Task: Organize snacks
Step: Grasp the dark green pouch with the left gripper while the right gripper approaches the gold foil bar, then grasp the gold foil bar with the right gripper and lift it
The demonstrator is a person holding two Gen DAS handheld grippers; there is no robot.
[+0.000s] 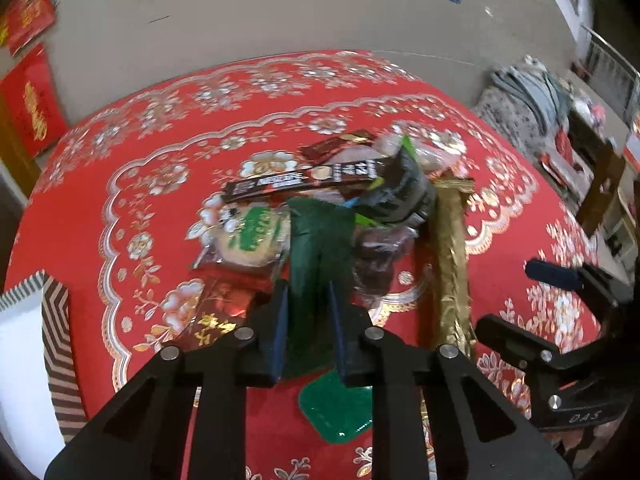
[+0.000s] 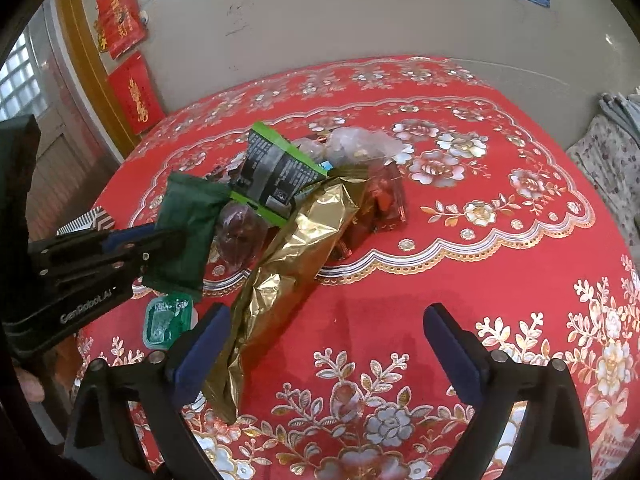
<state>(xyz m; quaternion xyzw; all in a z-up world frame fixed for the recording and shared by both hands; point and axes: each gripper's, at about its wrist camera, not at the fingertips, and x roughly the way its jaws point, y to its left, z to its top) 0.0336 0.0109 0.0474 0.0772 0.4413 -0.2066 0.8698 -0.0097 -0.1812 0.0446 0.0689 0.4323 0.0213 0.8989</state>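
Note:
My left gripper (image 1: 308, 300) is shut on a dark green snack packet (image 1: 318, 240), held a little above the table. The right wrist view shows the same green packet (image 2: 186, 224) pinched in that left gripper (image 2: 168, 240). Behind it lies a heap of snacks: a black Nescafe stick (image 1: 280, 186), a round biscuit in a green-printed wrapper (image 1: 250, 238), a black and green pouch (image 1: 400, 192) and a long gold packet (image 1: 452, 264). My right gripper (image 2: 326, 332) is open, with the gold packet (image 2: 288, 276) just by its left finger. A small green jelly cup (image 2: 166, 322) rests on the cloth.
A red flowered tablecloth (image 2: 480, 280) covers the round table. A striped box (image 1: 52, 320) stands at the table's left edge. A beige wall with red banners (image 2: 120, 16) is behind. A chair with folded cloth (image 1: 528, 96) stands at the right.

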